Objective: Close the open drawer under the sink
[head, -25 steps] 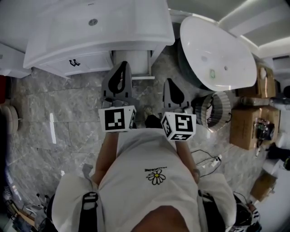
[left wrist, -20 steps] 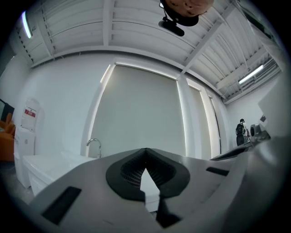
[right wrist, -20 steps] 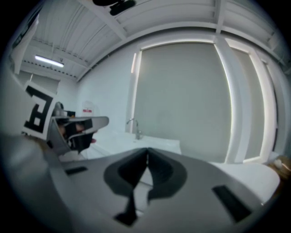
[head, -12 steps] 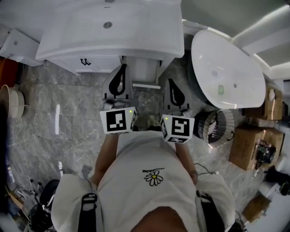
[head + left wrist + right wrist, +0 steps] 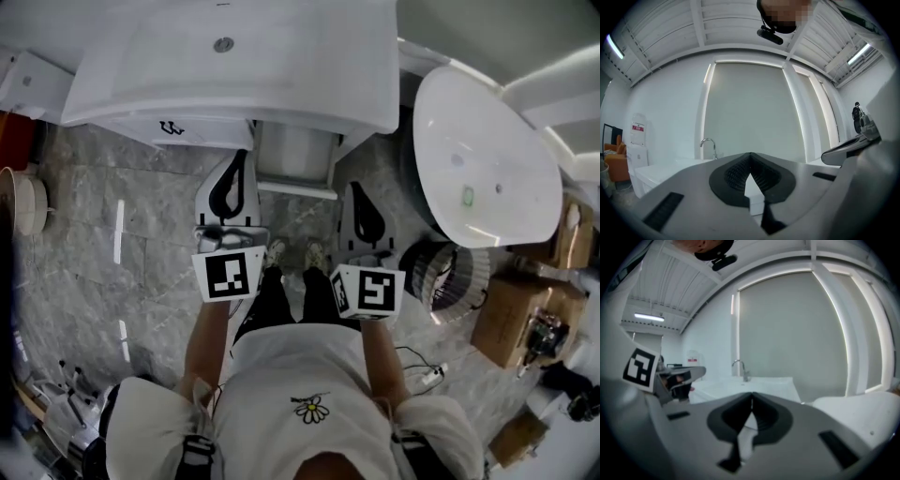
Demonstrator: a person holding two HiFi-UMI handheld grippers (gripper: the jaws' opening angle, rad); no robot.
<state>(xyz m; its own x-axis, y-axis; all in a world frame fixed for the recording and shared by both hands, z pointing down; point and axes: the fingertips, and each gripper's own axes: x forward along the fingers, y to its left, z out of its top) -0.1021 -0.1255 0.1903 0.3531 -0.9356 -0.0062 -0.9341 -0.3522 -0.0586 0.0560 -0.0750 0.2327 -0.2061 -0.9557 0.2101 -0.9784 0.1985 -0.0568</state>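
A white sink vanity (image 5: 281, 66) with a drain fills the top of the head view. A white drawer (image 5: 295, 159) juts out from under its front edge, in the middle. Left of it is a drawer front with a black handle (image 5: 172, 128). My left gripper (image 5: 241, 155) is shut and empty, its tip just left of the jutting drawer and near the vanity's edge. My right gripper (image 5: 359, 187) is also shut and empty, to the right of the drawer and a little short of it. Both gripper views look level over shut jaws at the basin top: the left gripper (image 5: 750, 154) faces a faucet (image 5: 708, 143), and so does the right gripper (image 5: 751, 394).
A big white oval tub (image 5: 487, 159) stands to the right, with a coiled duct (image 5: 450, 272) and cardboard boxes (image 5: 511, 319) below it. A cable and plug (image 5: 427, 375) lie on the marble floor. The person's feet (image 5: 291, 253) stand between the grippers. A round object (image 5: 19, 202) sits at far left.
Both grippers have moved toward the vanity and lower, the left one reaching its front edge. The person's body has drawn back from the grippers, so the legs and feet now show.
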